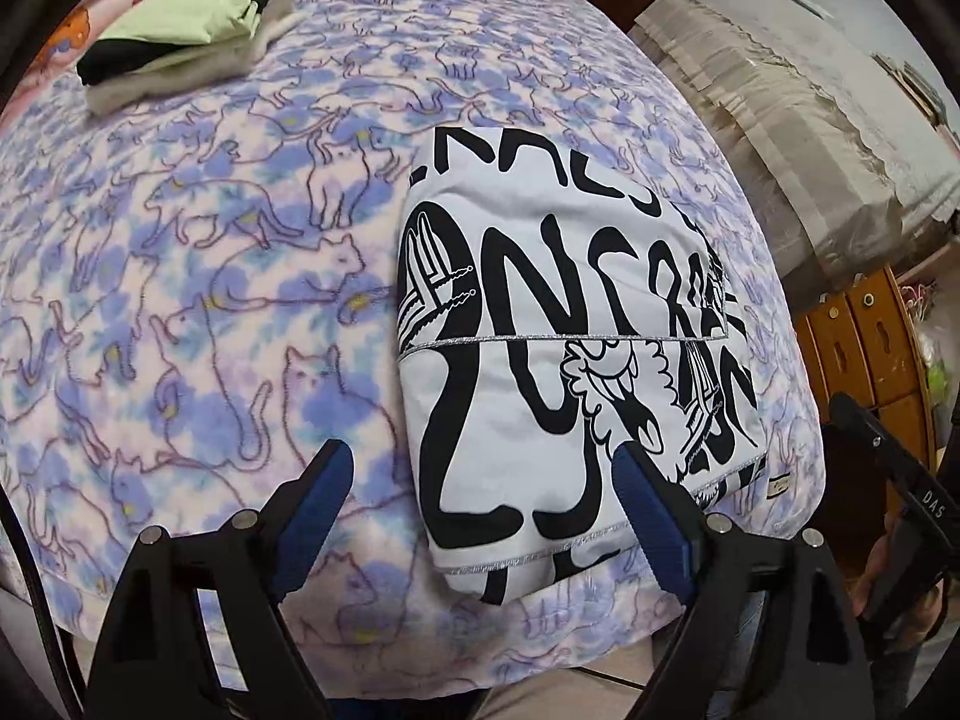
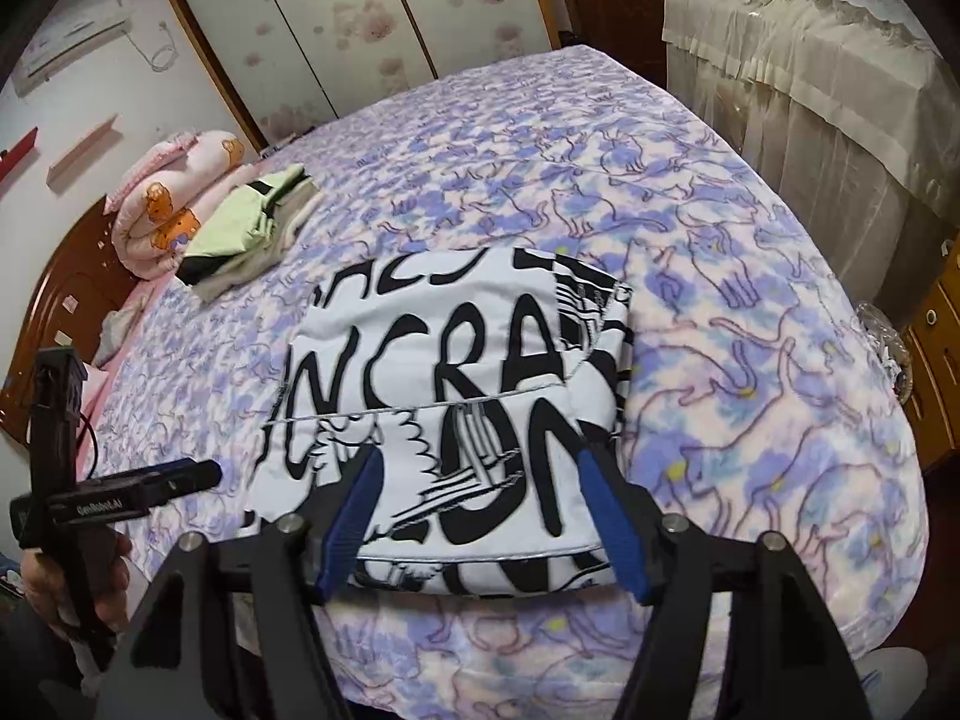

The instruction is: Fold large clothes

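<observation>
A white garment with bold black lettering (image 1: 558, 324) lies folded into a flat rectangle near the front edge of the bed; it also fills the middle of the right wrist view (image 2: 456, 396). My left gripper (image 1: 480, 468) hovers open over its near left corner, the blue pads apart with nothing pinched. My right gripper (image 2: 474, 468) is open above the garment's near edge, its pads (image 2: 354, 516) clear of the cloth. Each gripper shows at the edge of the other's view, the left gripper (image 2: 150, 486) held by a hand.
The bed carries a purple cat-print blanket (image 1: 210, 252). A stack of folded clothes, green on top (image 1: 186, 24), sits far left, also in the right wrist view (image 2: 246, 234). A rolled pink quilt (image 2: 174, 198) lies by the wooden headboard. A covered cabinet (image 2: 810, 90) and wooden drawers (image 1: 864, 348) stand right.
</observation>
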Demonstrator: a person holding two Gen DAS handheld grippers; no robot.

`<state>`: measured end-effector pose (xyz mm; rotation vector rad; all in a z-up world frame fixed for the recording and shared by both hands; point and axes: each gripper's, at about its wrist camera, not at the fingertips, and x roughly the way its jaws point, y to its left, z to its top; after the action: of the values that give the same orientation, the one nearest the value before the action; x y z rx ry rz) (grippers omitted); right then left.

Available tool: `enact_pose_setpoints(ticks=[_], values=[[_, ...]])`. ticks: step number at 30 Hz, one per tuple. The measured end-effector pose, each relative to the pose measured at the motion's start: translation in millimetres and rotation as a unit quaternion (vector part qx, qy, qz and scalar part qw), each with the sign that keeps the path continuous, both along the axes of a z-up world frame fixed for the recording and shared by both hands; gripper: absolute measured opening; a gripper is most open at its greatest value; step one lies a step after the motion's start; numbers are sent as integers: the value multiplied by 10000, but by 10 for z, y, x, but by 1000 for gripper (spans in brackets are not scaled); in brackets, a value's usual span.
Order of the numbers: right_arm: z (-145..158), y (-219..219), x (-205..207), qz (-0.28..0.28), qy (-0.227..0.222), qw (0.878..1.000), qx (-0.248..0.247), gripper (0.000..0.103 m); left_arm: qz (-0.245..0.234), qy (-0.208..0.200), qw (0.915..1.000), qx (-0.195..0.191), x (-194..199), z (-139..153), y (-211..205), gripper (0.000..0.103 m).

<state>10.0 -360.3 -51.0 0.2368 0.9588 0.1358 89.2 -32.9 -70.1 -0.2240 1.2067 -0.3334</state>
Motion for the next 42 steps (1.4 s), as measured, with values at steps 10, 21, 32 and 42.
enact_pose_setpoints(ticks=[10, 21, 32, 42], values=[[-447, -347, 341, -237, 385, 9983, 362, 82, 62, 381, 9992, -138, 242, -297, -15, 88], [-1157, -664, 795, -19, 1427, 9810, 1317, 82, 81, 794, 9949, -617, 454, -777, 9, 88], [-1516, -481, 1070, 628, 1620, 9607, 2163, 95, -185, 792, 9938, -752, 676, -956, -273, 94], [-1582, -239, 1166, 762, 1947, 9636, 1664, 103, -332, 834, 9934, -708, 735, -1081, -428, 102]])
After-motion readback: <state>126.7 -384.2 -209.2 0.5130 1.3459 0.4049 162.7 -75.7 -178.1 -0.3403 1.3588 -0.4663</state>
